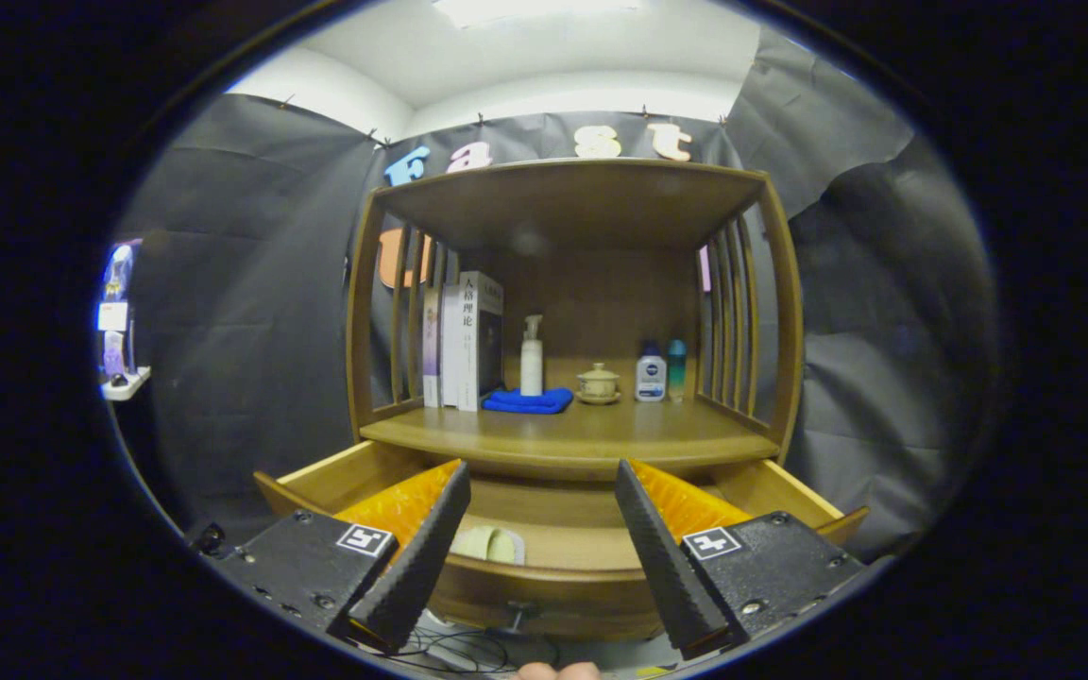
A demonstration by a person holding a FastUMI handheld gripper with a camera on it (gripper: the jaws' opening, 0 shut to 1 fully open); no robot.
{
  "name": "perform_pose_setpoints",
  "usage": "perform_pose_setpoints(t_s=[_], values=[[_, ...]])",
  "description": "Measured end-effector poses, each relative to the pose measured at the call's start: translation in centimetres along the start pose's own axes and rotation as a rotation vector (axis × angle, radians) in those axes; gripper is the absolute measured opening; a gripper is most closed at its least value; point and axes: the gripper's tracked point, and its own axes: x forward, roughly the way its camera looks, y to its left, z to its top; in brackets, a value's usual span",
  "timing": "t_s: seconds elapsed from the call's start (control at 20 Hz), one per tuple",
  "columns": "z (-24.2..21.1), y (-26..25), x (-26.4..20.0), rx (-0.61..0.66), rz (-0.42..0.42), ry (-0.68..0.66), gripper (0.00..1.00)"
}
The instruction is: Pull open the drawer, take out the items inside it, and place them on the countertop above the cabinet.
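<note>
Drawer [544,557] at lower centre is open; our gripper [536,552], fingers spread and empty, should next reach for the pale item [490,545].

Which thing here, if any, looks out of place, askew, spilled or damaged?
Nothing stands out. The books, bottles and lidded cup stand upright on the countertop, and the blue cloth lies folded. The drawer is open, a pale item inside. The gripper is open.
</note>
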Motion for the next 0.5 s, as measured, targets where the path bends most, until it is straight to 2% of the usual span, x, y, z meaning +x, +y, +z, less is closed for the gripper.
perform_pose_setpoints(t_s=[0.2,0.5], values=[[1.1,1.5,3.1,0.006,0.04,0.084,0.97],[-3.4,4.2,7.2,-0.075,0.082,0.393,0.97]])
